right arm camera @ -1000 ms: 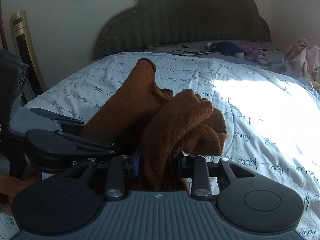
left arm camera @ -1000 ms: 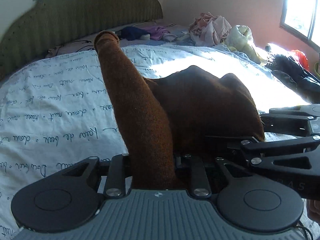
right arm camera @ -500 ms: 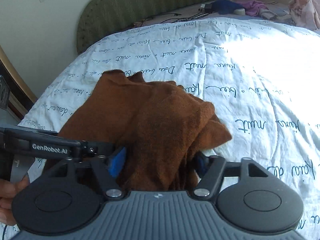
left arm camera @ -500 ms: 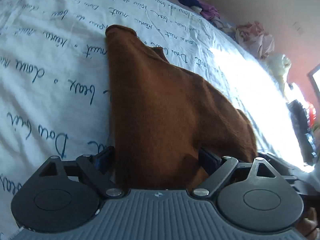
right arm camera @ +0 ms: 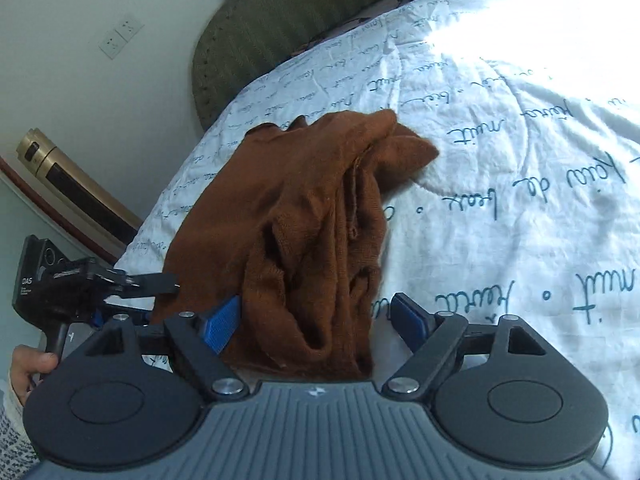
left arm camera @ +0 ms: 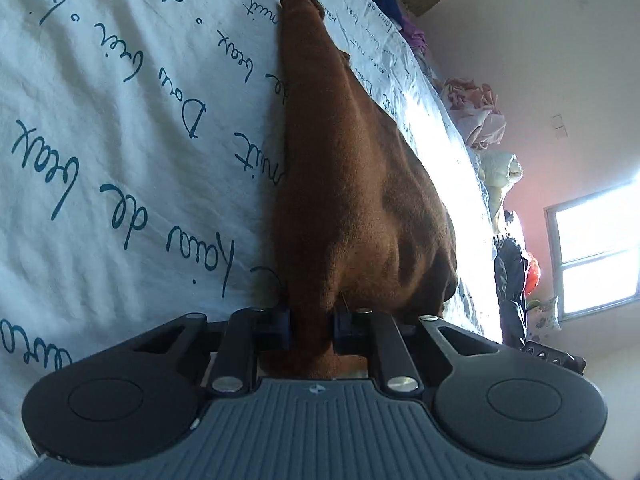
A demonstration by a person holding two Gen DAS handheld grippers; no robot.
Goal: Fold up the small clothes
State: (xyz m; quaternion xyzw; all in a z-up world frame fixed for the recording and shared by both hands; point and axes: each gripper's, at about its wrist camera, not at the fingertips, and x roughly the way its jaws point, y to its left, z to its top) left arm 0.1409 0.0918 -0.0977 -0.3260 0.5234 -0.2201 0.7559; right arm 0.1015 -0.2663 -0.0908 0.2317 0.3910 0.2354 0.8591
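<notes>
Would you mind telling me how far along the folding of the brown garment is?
Done: the brown garment lies on the printed bedsheet, bunched lengthwise. In hand: the left claw is shut on its near edge; the right claw is open around the fabric. Left: it looks rumpled, so flattening and the tidy folds remain.

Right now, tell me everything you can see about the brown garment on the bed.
The brown garment is a soft, fuzzy knit, rust-brown, lying bunched and creased on the white bedspread with blue writing. A narrow tube-like part stretches away toward the headboard. The left gripper is shut on its near edge; the right gripper has open jaws on either side of the folds, not squeezing them.
</notes>
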